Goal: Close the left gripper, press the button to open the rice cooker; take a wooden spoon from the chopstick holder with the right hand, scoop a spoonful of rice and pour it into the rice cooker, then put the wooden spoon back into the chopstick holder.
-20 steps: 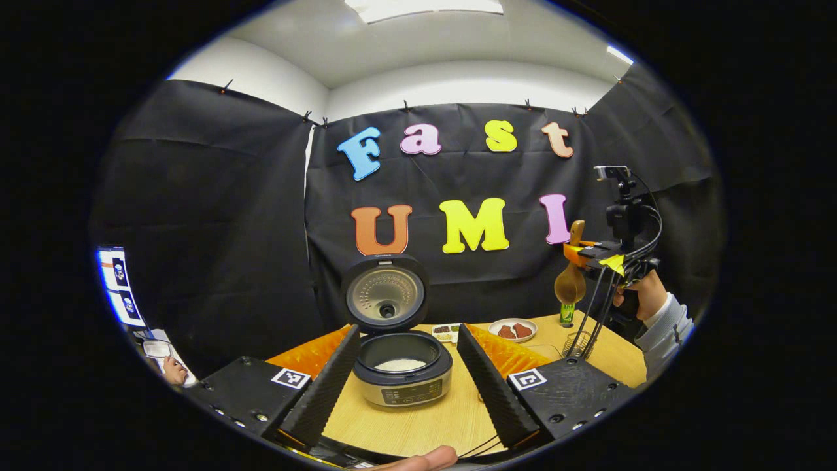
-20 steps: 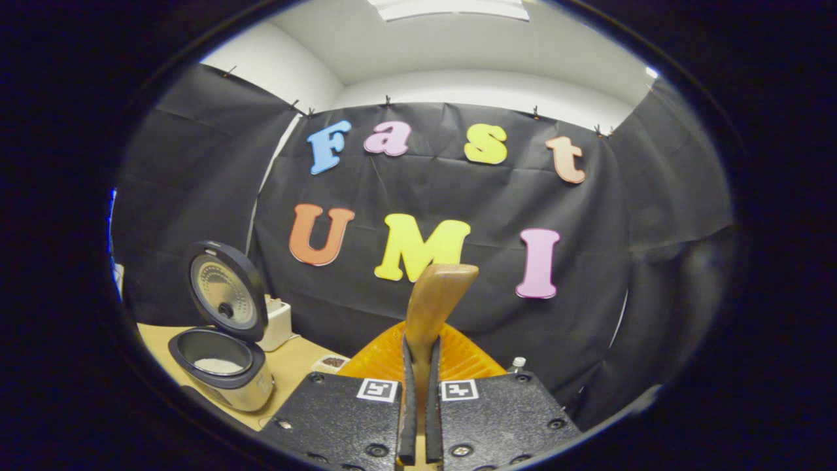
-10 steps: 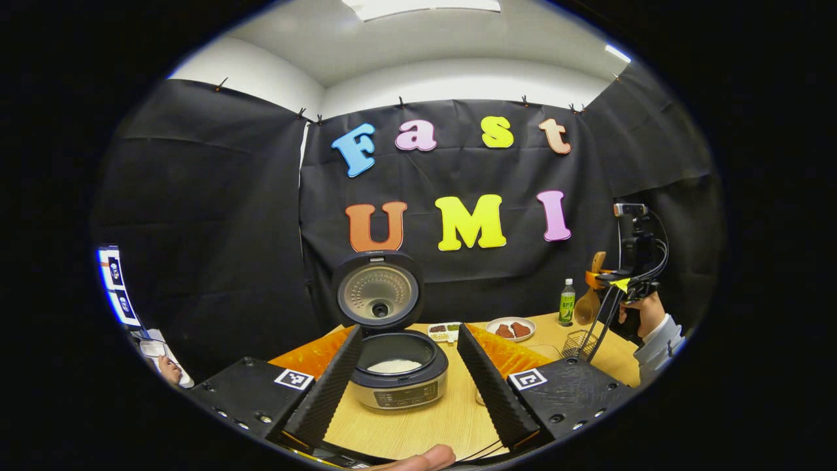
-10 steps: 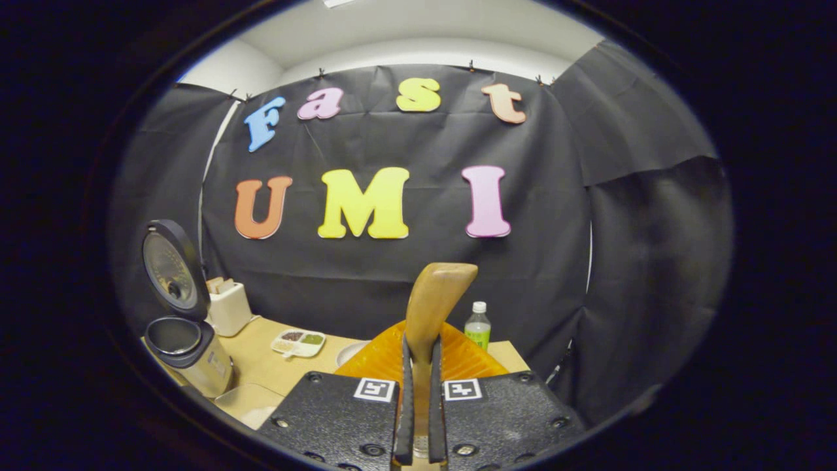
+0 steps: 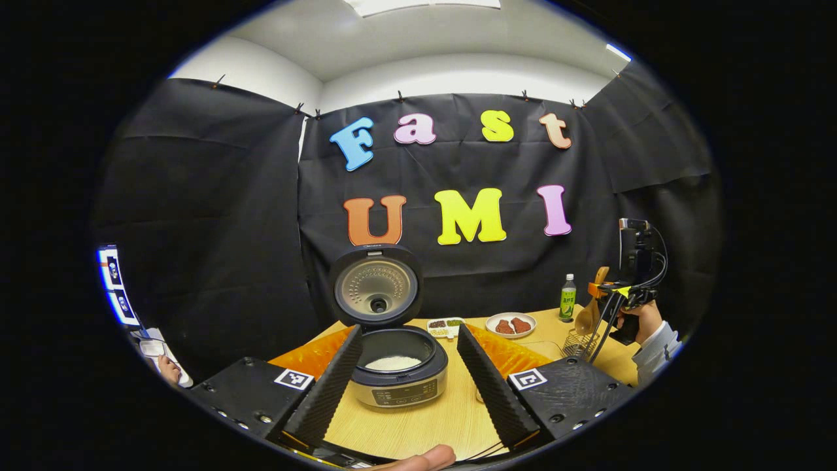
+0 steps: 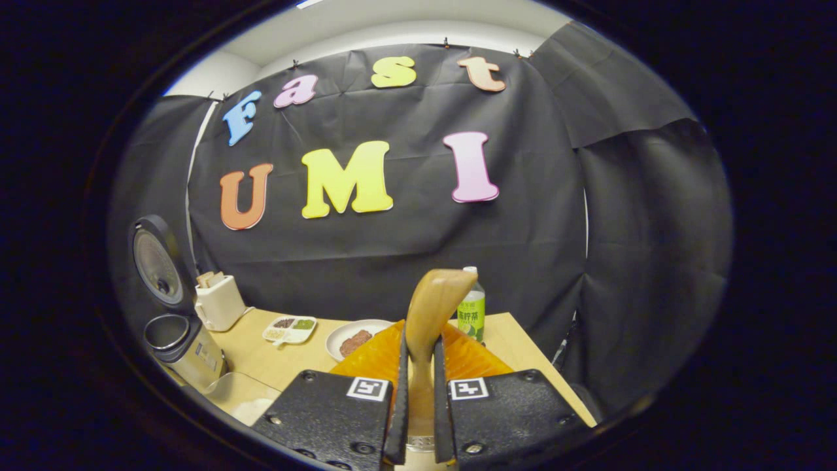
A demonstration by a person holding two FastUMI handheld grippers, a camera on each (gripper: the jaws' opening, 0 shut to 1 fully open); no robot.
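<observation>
The rice cooker (image 5: 399,376) stands on the wooden table with its lid (image 5: 376,286) swung up and white rice in its pot. My left gripper (image 5: 412,373) is open, its fingers either side of the cooker and short of it. In the right gripper view, my right gripper (image 6: 418,399) is shut on the handle of the wooden spoon (image 6: 428,320), which sticks up between its fingers. In the left gripper view the right gripper (image 5: 611,291) hangs at far right with the spoon's bowl (image 5: 584,319) pointing down, just above the wire chopstick holder (image 5: 579,343). The cooker (image 6: 186,350) sits far left in the right gripper view.
A green bottle (image 5: 567,299), a plate with brown pieces (image 5: 511,324) and a small divided tray (image 5: 444,326) stand at the back of the table. A white box (image 6: 219,302) sits beside the cooker, and a shallow dish of rice (image 6: 243,399) lies near the front edge.
The right gripper has come down and to the right with the spoon, from well above the table to just over the chopstick holder. The left gripper has barely moved.
</observation>
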